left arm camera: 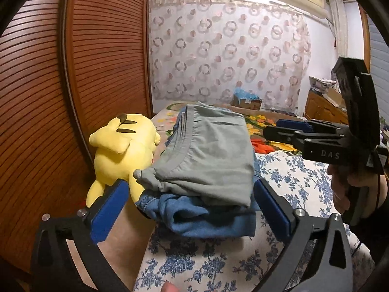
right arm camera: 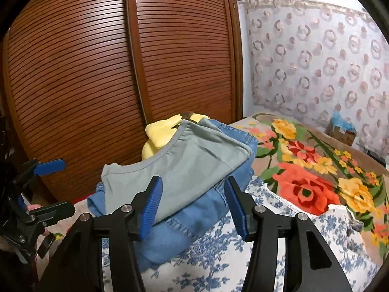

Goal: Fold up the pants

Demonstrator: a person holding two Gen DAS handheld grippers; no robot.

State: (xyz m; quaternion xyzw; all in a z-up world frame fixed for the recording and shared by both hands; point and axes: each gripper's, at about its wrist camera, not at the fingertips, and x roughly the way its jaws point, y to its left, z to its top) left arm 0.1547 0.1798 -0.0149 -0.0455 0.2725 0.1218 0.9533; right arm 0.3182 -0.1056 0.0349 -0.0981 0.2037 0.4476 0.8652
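Note:
Folded grey-green pants [left arm camera: 209, 155] lie on top of folded blue jeans [left arm camera: 206, 221] on the bed; both show in the right wrist view too, the grey pants [right arm camera: 184, 165] above the jeans [right arm camera: 184, 226]. My left gripper [left arm camera: 189, 206] is open, its blue pads either side of the stack's near end, holding nothing. My right gripper [right arm camera: 192, 204] is open with its jaws wide over the stack's near edge, holding nothing. It also shows at the right of the left wrist view [left arm camera: 289, 127], and the left gripper [right arm camera: 48, 185] shows at the left of the right wrist view.
A yellow plush toy [left arm camera: 124, 153] lies against the stack's left side, next to a brown slatted wardrobe [left arm camera: 73, 73]. The stack sits on a blue-flowered white sheet [left arm camera: 291, 182]. A bright floral blanket [right arm camera: 311, 180] covers the bed beyond. A cardboard box [right arm camera: 340, 131] stands by the curtain.

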